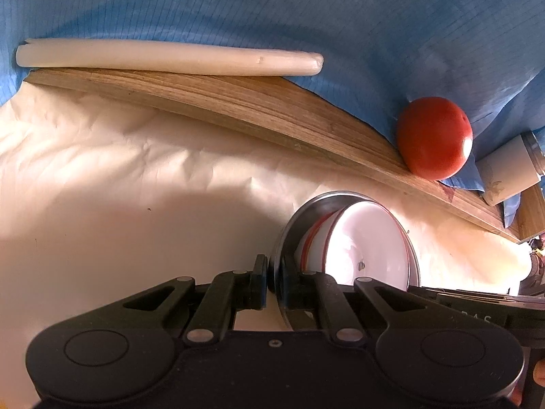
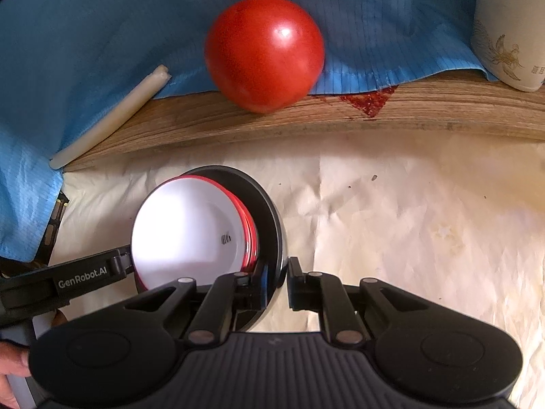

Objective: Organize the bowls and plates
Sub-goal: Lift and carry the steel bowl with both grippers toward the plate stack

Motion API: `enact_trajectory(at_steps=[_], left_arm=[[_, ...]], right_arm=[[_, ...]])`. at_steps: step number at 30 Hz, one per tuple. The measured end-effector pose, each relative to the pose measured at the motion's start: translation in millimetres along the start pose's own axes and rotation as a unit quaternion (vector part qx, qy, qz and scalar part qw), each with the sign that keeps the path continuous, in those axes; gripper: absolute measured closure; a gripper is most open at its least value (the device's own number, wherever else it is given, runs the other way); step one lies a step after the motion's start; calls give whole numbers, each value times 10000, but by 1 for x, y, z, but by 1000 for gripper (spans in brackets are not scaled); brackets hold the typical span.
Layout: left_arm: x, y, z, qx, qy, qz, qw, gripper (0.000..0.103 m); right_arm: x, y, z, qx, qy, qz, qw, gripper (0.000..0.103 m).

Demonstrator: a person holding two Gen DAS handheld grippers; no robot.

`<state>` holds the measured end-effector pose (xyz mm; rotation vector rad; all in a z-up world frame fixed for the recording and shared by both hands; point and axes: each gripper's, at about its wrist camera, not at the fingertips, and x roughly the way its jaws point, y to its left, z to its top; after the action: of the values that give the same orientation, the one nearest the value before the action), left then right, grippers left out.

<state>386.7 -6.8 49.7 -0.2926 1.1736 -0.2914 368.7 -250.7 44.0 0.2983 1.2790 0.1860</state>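
Two grippers clamp one metal bowl from opposite sides. Left gripper [image 1: 274, 281] is closed on the bowl's rim, one pad outside and one inside the wall. Right gripper [image 2: 278, 283] grips the opposite rim the same way, w/ its left pad inside and its right pad outside; a thin gap shows between the right pad and the bowl's wall. Metal bowl [image 1: 289, 235] sits tilted, mouth turned toward the right gripper's side. Inside it nests a white bowl w/ red rim [image 2: 184, 235], also tilted, small dark mark on its inner surface. In the right wrist view the left gripper's arm reaches in from the left edge, lettering on it, touching the white bowl's edge. A hand [image 2: 10, 368] shows at bottom left of that view.

Under the bowls: crinkled cream paper [image 1: 119, 177] covering the table. Beyond the paper, a bare strip of wooden table [image 2: 306, 119]. A red tomato [image 2: 265, 52] rests at the wood's far edge, partly on a blue cloth [image 1: 272, 10]. A pale, long stick-like item [image 1: 167, 58] lies along the cloth's hem, well left of the tomato. Far right, a white cup w/ gold pattern [image 2: 507, 34] stands on the cloth's edge. A small red patch [image 2: 371, 100] shows on the wood just beside the tomato.
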Motion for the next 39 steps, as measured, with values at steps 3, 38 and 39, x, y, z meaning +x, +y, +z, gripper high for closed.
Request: enact_trajectory(at_steps=[3,38,39], left_arm=[[-2,1,1,8,-41,-15,10000,96],[-56,-12,-35,253,-384,-96,9989,97],[-58,-12,-38,258,-380,-97,9989,97]], right_arm=[[-2,2,1,3,-60,13,10000,90],[-54,15,-38,-206,-368,44,9991,90],[-55,15,-40,-217,-364,45,9991,90]])
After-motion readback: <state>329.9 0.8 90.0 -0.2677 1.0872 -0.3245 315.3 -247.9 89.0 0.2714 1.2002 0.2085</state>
